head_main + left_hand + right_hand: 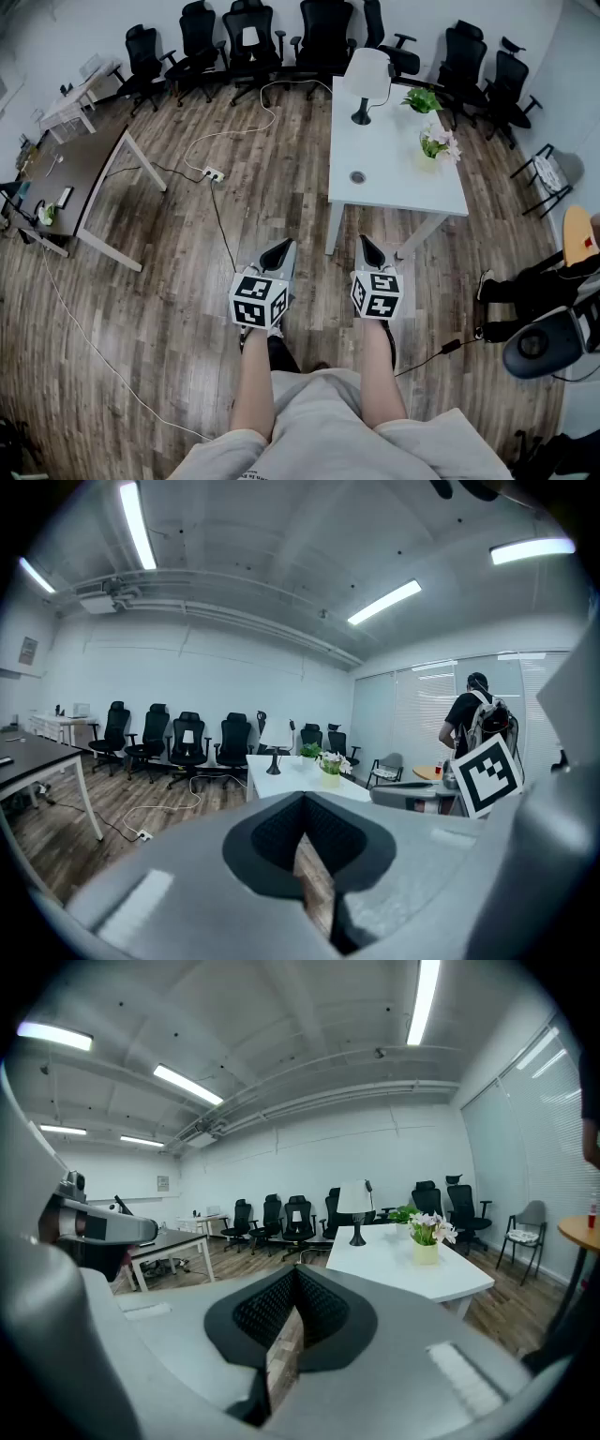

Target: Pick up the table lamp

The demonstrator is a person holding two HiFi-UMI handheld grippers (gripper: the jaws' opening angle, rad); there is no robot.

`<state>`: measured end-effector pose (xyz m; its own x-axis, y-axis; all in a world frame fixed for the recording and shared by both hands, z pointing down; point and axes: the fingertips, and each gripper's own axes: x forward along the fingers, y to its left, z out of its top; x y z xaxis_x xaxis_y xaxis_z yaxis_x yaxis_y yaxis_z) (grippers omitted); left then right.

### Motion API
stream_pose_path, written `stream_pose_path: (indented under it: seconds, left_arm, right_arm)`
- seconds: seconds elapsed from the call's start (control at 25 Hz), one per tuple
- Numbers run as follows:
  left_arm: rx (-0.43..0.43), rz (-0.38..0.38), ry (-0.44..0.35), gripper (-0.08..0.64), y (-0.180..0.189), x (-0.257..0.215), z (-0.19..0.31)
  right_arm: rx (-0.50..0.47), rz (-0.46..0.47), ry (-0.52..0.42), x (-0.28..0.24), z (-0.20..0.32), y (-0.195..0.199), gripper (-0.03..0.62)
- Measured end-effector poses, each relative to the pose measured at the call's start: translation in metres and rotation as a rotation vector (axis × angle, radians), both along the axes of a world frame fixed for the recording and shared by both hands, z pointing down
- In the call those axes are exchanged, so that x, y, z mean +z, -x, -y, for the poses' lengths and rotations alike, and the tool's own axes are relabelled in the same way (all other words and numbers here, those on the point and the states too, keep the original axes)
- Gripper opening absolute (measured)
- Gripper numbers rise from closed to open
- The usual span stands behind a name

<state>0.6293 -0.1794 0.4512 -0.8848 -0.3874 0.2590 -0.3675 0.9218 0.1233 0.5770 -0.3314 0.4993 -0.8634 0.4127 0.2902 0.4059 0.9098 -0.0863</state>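
Table lamp (366, 79) stands upright at far end of the white tabletop (394, 192): pale, smooth tapered shade, thin dark stem, round dark foot; well apart from both tongs; nothing grips it. Same tabletop: leafy green plant (424, 99) near the far right corner; pale flowers in a small pot (437, 145) by the right edge; round metal grommet (357, 176) near the middle. Left tongs (279, 251) and right tongs (369, 249) held side by side, low, short of the tabletop's near edge; grey moulded shells with ribbed black pads; both pairs pressed together, nothing between them; a chequered marker cube on each. Wood-plank floor (178, 281), matt, streaky grain; white cable and power strip (214, 174) lying on it. Black mesh office chairs (253, 37) line the far wall; a second, dark tabletop (80, 173) at left; a person with a backpack (473, 726) off to the right.
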Motion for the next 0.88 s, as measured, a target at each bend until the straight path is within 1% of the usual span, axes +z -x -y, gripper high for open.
stream_pose_path:
  seconds: [0.16,0.44,0.56,0.64,0.88]
  left_arm:
    - [-0.014,0.006,-0.013,0.000,0.011,-0.005,-0.014]
    - [0.018,0.003,-0.027,0.000,0.047,-0.005,-0.029]
    - [0.033,0.007,-0.036,0.000,0.068,-0.006,-0.040]
    - [0.065,0.012,-0.032,0.000,0.083,-0.006,-0.047]
    - [0.200,0.030,-0.011,0.000,0.131,-0.017,-0.078]
  right_arm:
    - [-0.030,-0.025,0.003,0.004,-0.008,0.009,0.021]
    - [0.018,-0.021,-0.016,0.002,-0.015,0.042,0.021]
    - [0.037,-0.017,0.002,0.000,-0.025,0.061,0.021]
    - [0.054,-0.008,0.023,-0.002,-0.034,0.076,0.023]
    - [0.113,0.006,0.053,-0.014,-0.069,0.129,0.023]
